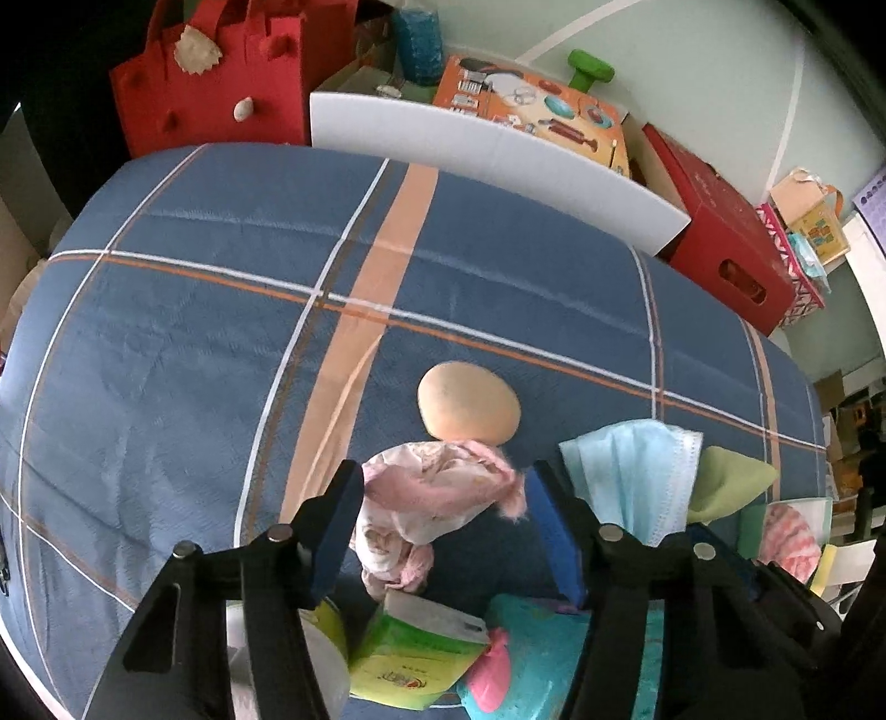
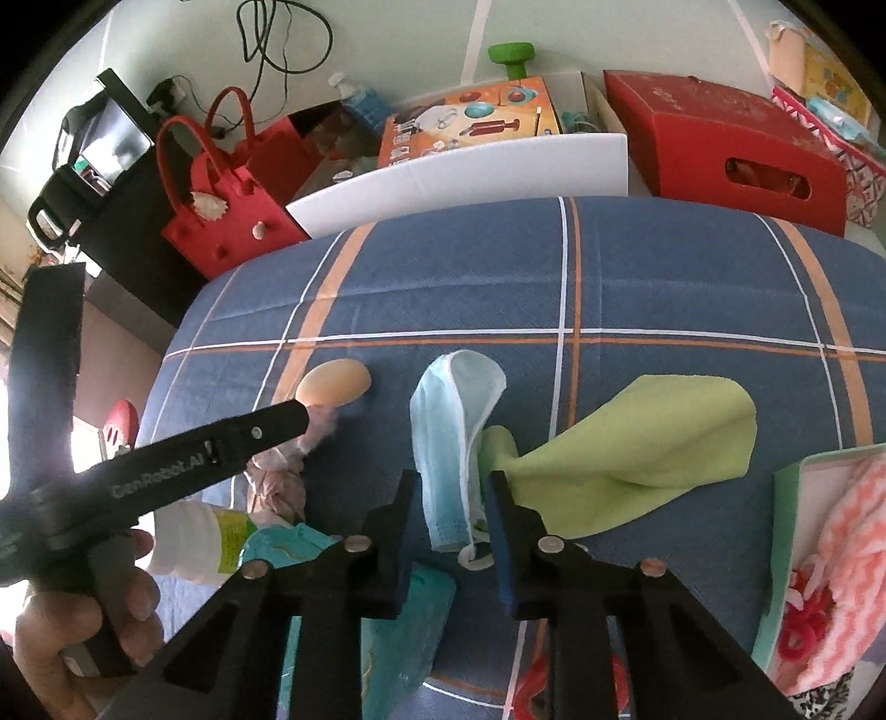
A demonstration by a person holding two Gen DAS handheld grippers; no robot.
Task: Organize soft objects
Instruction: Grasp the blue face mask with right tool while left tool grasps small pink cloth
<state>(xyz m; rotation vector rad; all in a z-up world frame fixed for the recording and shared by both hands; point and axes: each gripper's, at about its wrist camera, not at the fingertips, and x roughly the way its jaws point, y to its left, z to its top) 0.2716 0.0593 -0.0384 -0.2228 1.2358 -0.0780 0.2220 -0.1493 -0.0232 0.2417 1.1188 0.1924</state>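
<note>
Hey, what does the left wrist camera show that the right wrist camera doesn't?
Only the left wrist view shows the green tissue pack and the pink cloth whole between the left gripper fingers. Only the right wrist view shows the person's hand, the black cables on the wall, and the whole green cloth. Both show the blue face mask, the beige oval sponge, the plaid blanket, and the red felt bag.

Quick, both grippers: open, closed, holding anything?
Left gripper: open, jaws either side of the pink cloth, not yet pressing.
Right gripper: shut on the blue face mask.
</note>
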